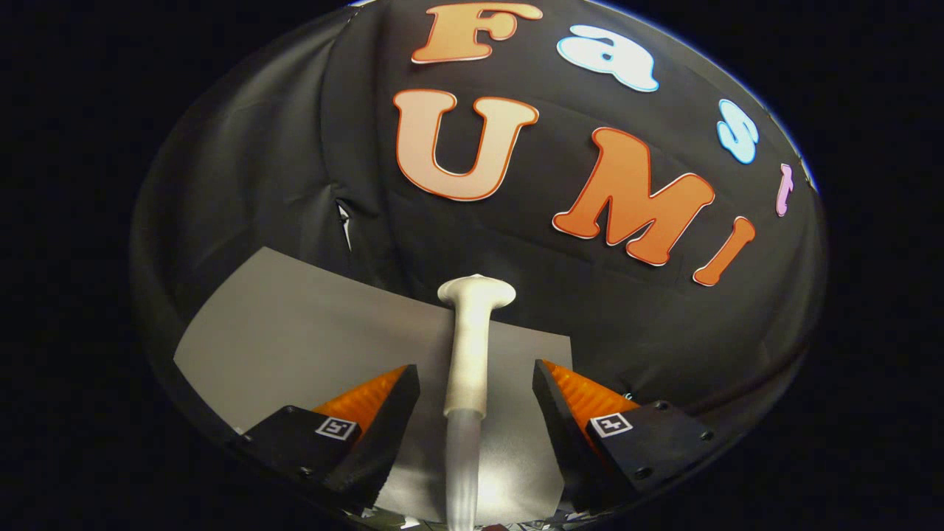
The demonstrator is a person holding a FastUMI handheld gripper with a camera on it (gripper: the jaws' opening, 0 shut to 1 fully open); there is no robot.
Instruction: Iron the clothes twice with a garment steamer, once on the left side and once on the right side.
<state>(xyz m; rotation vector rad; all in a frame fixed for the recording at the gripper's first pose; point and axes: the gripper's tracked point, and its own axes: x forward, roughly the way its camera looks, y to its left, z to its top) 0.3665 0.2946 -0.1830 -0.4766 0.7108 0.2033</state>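
In the gripper view, the tool is held spread, both fingers standing apart from the garment steamer that lies between them. The steamer's long axis runs straight ahead along the fingers, its flared head just beyond the tips. It looks pale and slender, a translucent hose trailing back. A grey sheet lies beneath.

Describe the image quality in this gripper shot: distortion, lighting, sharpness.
Gripper view: strong fisheye bend curves the grey sheet and black wall cloth; lighting is dim and even, without glare; the white steamer handle between the open jaws of the gripper is fairly sharp, its hose softer.
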